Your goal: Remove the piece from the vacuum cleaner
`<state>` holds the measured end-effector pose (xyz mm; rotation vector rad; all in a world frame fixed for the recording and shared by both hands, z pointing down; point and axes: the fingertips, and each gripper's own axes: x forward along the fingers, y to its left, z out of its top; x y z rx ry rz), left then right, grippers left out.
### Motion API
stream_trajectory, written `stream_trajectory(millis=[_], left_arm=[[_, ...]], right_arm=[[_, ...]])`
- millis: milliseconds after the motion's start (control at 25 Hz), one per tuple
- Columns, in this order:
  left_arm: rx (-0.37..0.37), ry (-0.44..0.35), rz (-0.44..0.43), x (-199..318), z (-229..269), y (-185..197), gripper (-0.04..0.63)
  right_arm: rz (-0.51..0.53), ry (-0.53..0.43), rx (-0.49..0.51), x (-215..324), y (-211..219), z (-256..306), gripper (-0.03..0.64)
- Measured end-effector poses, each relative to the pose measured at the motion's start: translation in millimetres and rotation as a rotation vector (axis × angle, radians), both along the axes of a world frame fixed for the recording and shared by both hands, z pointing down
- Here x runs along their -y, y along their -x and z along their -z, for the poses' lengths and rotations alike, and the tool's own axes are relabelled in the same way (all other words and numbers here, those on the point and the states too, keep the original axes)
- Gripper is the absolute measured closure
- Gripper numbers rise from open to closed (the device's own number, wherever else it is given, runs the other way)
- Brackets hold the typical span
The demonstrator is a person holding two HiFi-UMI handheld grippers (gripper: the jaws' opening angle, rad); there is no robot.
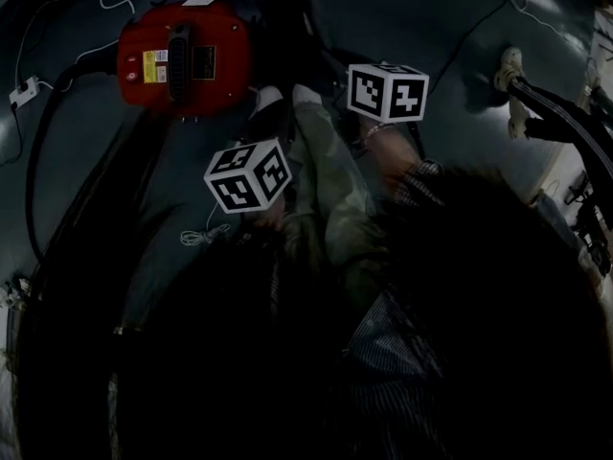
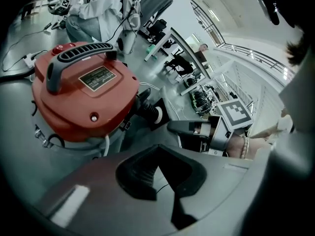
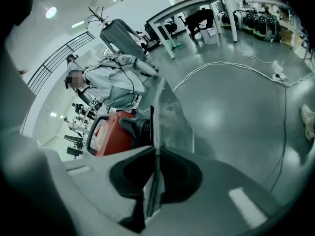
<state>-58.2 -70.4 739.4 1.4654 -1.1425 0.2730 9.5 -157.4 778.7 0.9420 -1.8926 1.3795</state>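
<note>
The red vacuum cleaner (image 1: 182,56) stands on the grey floor, with a black handle on top and a black hose socket (image 3: 135,127) on its side. It shows large in the left gripper view (image 2: 83,92). My right gripper (image 3: 156,149) is shut on a thin, flat, greyish see-through piece (image 3: 172,114), held upright and edge-on just in front of the socket. The left gripper view shows that gripper (image 2: 172,127) close beside the cleaner. My left gripper (image 2: 160,181) hangs near the cleaner's base. Its jaws are in dark shadow and hold nothing I can make out.
A person in a light jacket (image 3: 110,85) crouches behind the cleaner. A black hose (image 1: 34,190) curves along the floor at left, near a white power strip (image 1: 24,91). Cables (image 3: 236,68) cross the floor; tables and a chair (image 3: 123,38) stand farther off.
</note>
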Motion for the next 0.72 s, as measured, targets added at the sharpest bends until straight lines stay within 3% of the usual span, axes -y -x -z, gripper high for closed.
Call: stream_trajectory(millis=[360,560,720], left_arm=[[-0.008,-0.012,-0.030,8,18,-8,0.588],[-0.012,-0.048,-0.059,24,63,-13,0.588],[0.004,-0.113,-0.133,39,115,-15,0.588]], right_arm=[[-0.034,-0.018,0.039,9,-27,26,0.594],[-0.021,-0.031,0.066,2,-35,78,0.594],[-0.006,-0.064,0.093,-6,-39,139,0.594]])
